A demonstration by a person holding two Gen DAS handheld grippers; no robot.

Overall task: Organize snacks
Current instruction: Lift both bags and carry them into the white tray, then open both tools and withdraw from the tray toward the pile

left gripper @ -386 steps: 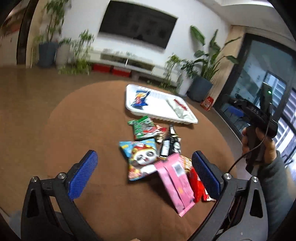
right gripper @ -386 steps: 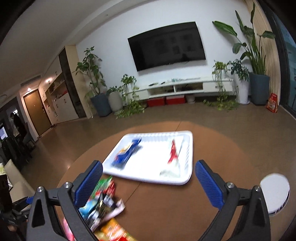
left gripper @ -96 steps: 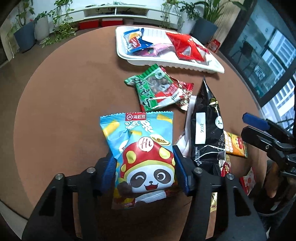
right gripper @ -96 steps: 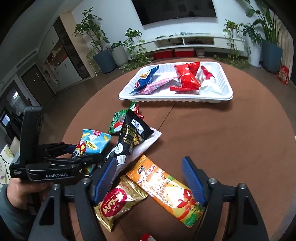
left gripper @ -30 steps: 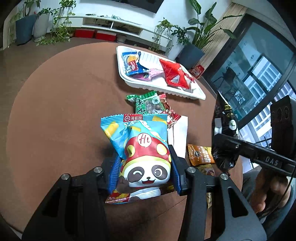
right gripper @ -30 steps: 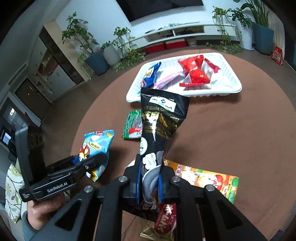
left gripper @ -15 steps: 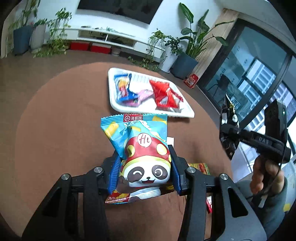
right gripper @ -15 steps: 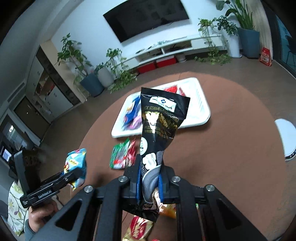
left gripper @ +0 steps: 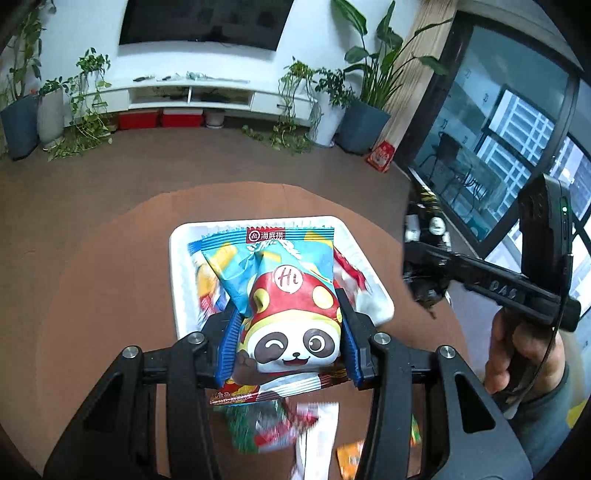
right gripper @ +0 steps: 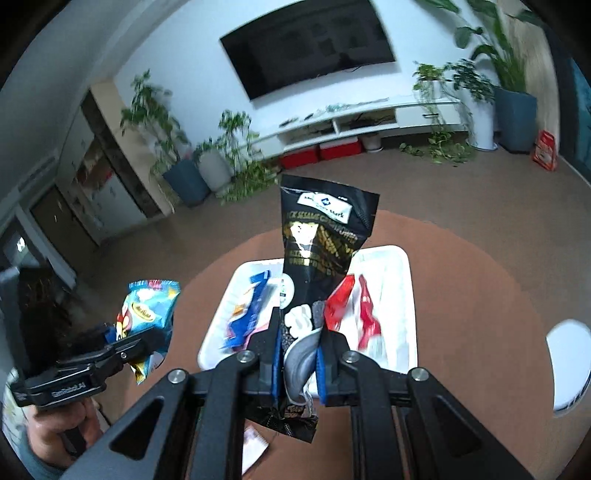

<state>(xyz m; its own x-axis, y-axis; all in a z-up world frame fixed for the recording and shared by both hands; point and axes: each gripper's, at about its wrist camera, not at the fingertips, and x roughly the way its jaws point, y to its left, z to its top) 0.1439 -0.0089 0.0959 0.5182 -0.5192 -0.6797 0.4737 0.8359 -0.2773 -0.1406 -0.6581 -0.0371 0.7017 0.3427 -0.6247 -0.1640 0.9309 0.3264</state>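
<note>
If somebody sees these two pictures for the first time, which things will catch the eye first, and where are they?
The panda snack bag, bright blue and red, fills the middle of the left wrist view, clamped in the left gripper. In the right wrist view a tall black snack bag stands up from the shut right gripper. Behind both, on the round brown table, lies the white tray with blue and red packets already in it.

Wall-mounted television (left gripper: 207,22) ahead of the fingers, above a white media console (left gripper: 207,98). Potted plants (left gripper: 364,92) flank it. Red storage boxes (left gripper: 160,119) beneath. Window (left gripper: 517,147) right of the fingers.
</note>
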